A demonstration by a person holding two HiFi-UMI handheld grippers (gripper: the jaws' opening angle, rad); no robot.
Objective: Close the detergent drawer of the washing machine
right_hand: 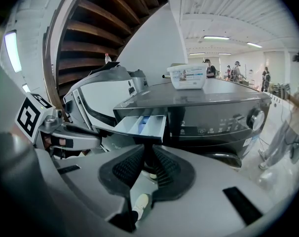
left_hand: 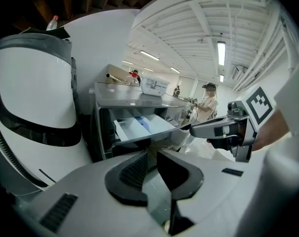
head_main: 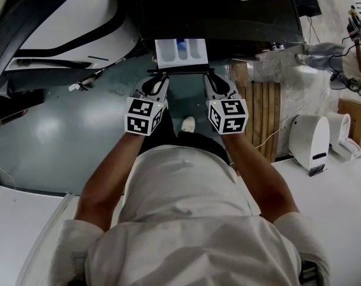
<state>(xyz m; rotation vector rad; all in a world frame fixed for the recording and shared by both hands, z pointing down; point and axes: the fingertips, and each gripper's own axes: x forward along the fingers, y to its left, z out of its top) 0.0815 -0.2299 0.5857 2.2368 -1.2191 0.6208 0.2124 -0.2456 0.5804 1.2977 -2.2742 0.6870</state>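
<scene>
My left gripper (head_main: 162, 79) and right gripper (head_main: 210, 78) sit mid-frame, jaws clenched on nothing, just below the detergent drawer (head_main: 180, 52). The drawer juts open from the washing machine (head_main: 228, 11) at top centre. My tips look close to its front, perhaps touching.

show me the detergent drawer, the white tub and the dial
detergent drawer (head_main: 180, 53), head view, middle compartment.
white tub (right_hand: 187, 78), right gripper view, front label.
dial (right_hand: 256, 118), right gripper view, knob face.
</scene>
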